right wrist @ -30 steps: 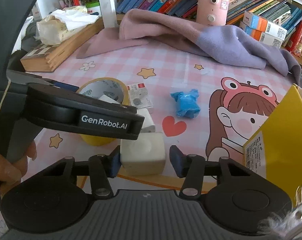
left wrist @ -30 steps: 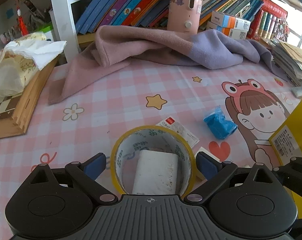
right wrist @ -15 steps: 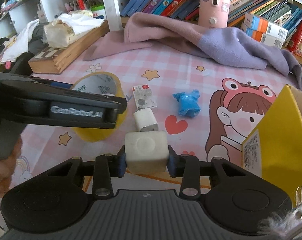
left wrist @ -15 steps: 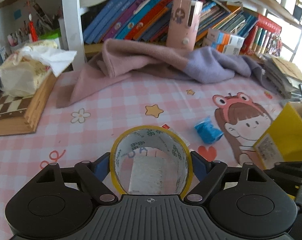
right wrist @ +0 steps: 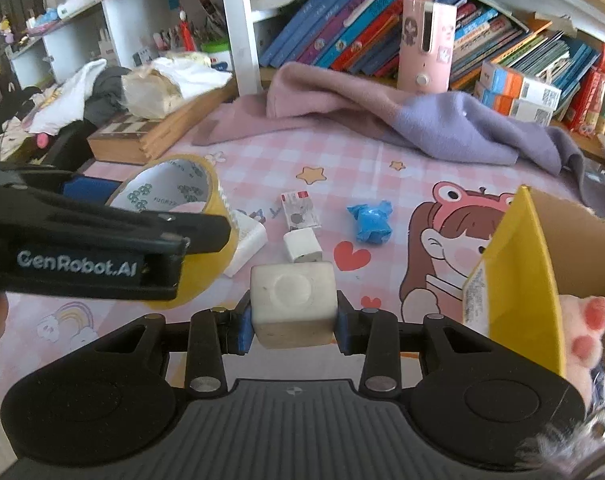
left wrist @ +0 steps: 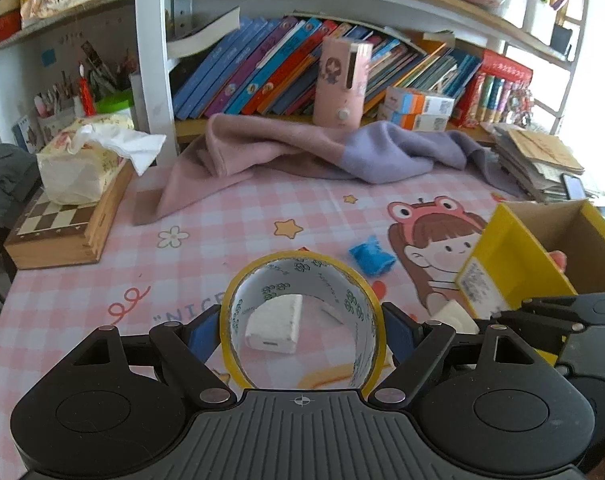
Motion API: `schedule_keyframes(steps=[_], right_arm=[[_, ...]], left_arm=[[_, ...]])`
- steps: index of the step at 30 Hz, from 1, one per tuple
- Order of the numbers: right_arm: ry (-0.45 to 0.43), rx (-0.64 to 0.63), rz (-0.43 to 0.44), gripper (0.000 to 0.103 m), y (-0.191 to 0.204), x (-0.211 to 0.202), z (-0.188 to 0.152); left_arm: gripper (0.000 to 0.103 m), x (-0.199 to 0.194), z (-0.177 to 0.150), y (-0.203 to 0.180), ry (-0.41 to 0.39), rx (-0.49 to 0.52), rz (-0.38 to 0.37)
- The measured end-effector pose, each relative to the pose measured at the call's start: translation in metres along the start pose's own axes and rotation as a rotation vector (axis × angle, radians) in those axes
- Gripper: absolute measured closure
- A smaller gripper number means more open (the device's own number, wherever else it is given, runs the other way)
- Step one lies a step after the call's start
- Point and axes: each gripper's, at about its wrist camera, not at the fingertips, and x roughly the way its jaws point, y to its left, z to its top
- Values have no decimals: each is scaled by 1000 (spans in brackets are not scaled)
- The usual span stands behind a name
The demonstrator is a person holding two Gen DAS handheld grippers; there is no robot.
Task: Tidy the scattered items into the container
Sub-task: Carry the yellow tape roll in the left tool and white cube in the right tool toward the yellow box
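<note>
My left gripper is shut on a yellow tape roll and holds it above the pink checked table; the roll also shows in the right wrist view. My right gripper is shut on a white cube, lifted off the table. The yellow cardboard box stands open at the right, also in the left wrist view. On the table lie a white charger block, a small printed packet, a crumpled blue wrapper and a white eraser-like block.
A pink and purple cloth lies along the back below a bookshelf. A wooden chess box with a tissue pack sits at the left. A pink device stands on the shelf. A stack of papers is at the far right.
Both grippers have risen from the table, the left carrying the tape roll and the right carrying the white cube. The open box has come further into view at the right.
</note>
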Motion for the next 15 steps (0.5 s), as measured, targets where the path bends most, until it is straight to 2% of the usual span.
schedule_keyframes(steps=[9,15], right_arm=[[-58,-47,29,67,0,-52,-11],[-91,-91,41,67,12,-84,-24]], left_arm=[[19,-59,-13,-14,-64,-27,-44],[19,-90,-29,-21,-77,-45,-75]])
